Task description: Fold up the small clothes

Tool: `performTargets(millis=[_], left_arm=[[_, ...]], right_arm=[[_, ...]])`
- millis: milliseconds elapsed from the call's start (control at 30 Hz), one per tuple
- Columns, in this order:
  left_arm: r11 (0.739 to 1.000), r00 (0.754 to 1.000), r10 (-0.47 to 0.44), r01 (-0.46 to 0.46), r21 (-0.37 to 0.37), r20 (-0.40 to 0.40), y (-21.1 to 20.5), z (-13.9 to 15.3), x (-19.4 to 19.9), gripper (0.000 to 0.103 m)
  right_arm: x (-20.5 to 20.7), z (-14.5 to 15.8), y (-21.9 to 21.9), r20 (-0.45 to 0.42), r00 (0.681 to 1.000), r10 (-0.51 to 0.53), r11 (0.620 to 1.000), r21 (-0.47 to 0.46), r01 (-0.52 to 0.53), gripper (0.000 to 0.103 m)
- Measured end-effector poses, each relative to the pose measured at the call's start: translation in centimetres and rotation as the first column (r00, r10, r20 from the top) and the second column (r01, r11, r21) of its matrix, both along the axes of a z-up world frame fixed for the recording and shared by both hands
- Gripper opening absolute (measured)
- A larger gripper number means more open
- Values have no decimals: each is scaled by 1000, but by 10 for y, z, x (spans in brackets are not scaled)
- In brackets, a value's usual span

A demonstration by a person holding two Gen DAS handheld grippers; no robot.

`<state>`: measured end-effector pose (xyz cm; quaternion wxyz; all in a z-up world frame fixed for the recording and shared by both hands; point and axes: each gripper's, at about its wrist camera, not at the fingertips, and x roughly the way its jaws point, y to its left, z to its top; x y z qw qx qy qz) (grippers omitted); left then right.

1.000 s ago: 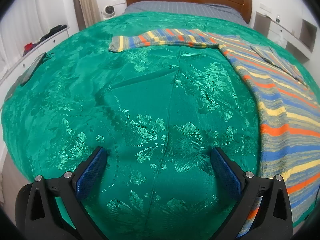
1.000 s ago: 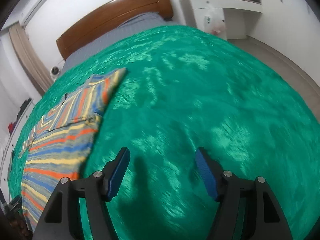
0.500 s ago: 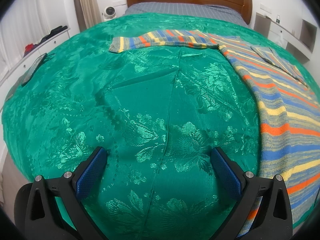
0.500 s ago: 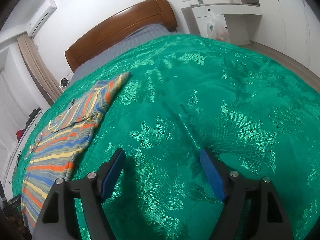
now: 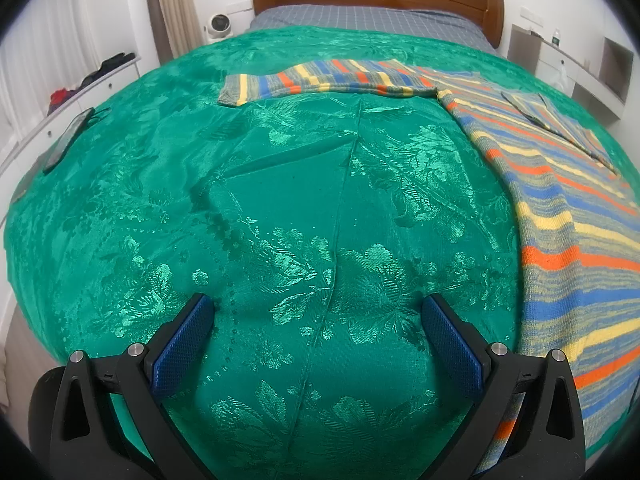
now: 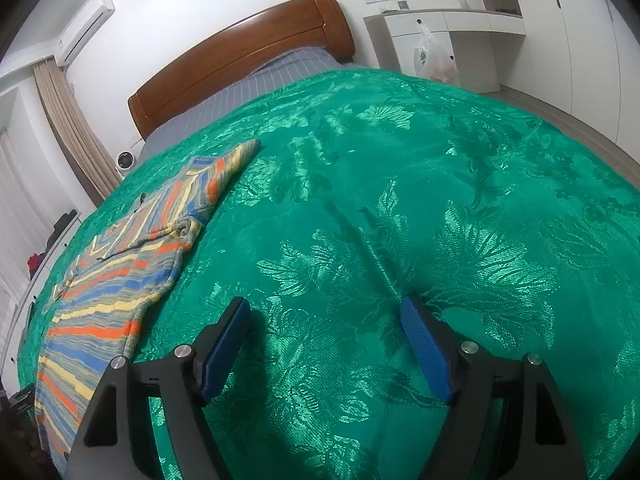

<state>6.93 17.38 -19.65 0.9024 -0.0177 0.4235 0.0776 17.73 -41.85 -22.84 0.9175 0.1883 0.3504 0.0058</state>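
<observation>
A striped knit sweater (image 5: 568, 208) in blue, orange, yellow and grey lies flat on the green bedspread (image 5: 320, 200), with one sleeve (image 5: 320, 82) stretched out to the left. My left gripper (image 5: 318, 308) stands open over bare bedspread, left of the sweater's body. In the right wrist view the sweater (image 6: 116, 280) lies at the left, its other sleeve (image 6: 220, 172) folded in over the chest. My right gripper (image 6: 324, 312) is open above bare bedspread (image 6: 440, 200), right of the sweater, nothing between its fingers.
A wooden headboard (image 5: 376, 4) and a grey checked sheet (image 5: 360, 24) are at the far end of the bed. White drawers (image 5: 60, 112) line the left side. A white desk with a plastic bag (image 6: 432, 60) stands at the right, beside bare floor.
The right wrist view has steadied and tipped a little, and the right gripper's jaws have spread slightly wider. The left gripper and the sweater have stayed put.
</observation>
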Motion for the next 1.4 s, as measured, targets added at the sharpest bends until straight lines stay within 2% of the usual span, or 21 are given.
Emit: performTargets(millis=[633,733,800,867,1000,1067,1133,1200,1233,1267,1300,1400], left_arm=[[1000,1000,0,0,0,0,0,0,0,103],[1000,999,-25,24,-6,-40,1,5,2,102],[995,996,-62,57,-80,-64,8,19,3,102],[977,994,-107,101,-187,-20,24,44,9,102],[952,992,-111,125,-281,67,74,102,57,102],[929,995,-94,104,-354,44,107,113,100,102],[915,998,-58,50,-400,-9,138,106,138,102],[911,995,27,-63,-407,-93,167,88,173,100],[903,991,44,-93,-419,-126,176,79,185,96],[894,986,47,-114,-434,-160,182,69,197,87],[892,980,44,-127,-434,-195,185,60,207,84],[912,966,36,-137,-386,-257,181,40,229,81]], right_arm=[[2,0,2,-8,1000,-2,1000,-17,1,77],[2,0,2,-9,1000,-2,1000,-18,2,77],[3,0,3,-13,1000,-3,1000,-26,3,77],[3,0,4,-14,1000,-3,999,-32,3,77],[3,0,4,-12,1000,-2,999,-32,1,78],[3,0,4,-12,1000,1,999,-35,-2,79],[3,0,5,-12,1000,3,999,-39,-3,80],[3,0,5,-12,1000,2,999,-41,-3,80],[3,0,5,-12,1000,2,999,-42,-3,80],[3,0,5,-12,1000,2,999,-43,-3,80],[3,0,5,-13,1000,2,999,-45,-3,80],[4,0,7,-15,1000,4,999,-53,-5,81]])
